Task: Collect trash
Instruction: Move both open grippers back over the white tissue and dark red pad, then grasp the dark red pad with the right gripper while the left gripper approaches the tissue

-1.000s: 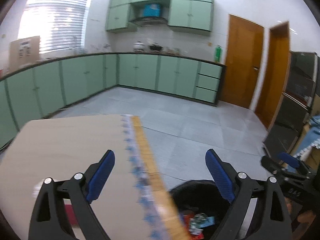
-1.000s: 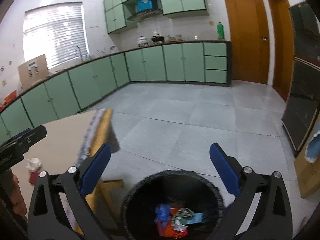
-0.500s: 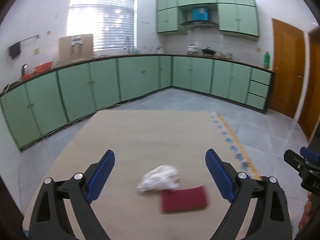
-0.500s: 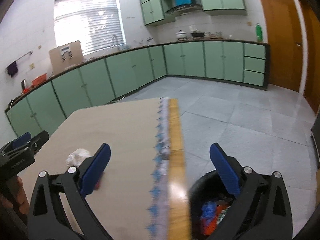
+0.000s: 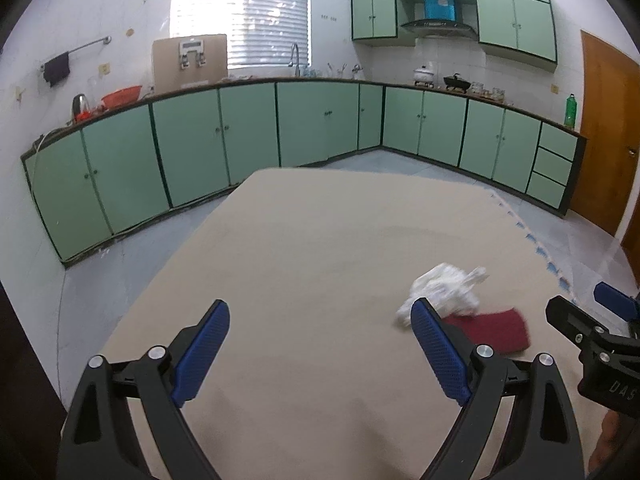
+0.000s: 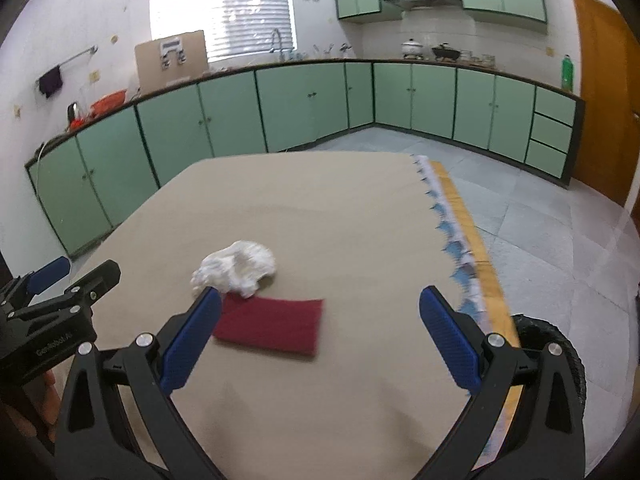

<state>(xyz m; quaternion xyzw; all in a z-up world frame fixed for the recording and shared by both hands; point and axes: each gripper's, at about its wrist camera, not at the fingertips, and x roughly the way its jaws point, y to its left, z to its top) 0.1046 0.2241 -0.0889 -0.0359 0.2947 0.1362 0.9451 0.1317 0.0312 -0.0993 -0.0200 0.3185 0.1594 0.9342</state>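
Beige cloth covers the table in the left wrist view, where the left gripper is held empty with fingers apart; a second ago the bin filled this view, so a swing back to the table is indicated. White crumpled tissue touches a red pad to the right. In the right wrist view, the right gripper, fingers apart, frames the pad and tissue; the black bin stands beside the table edge. Another pickup is judged imminent.
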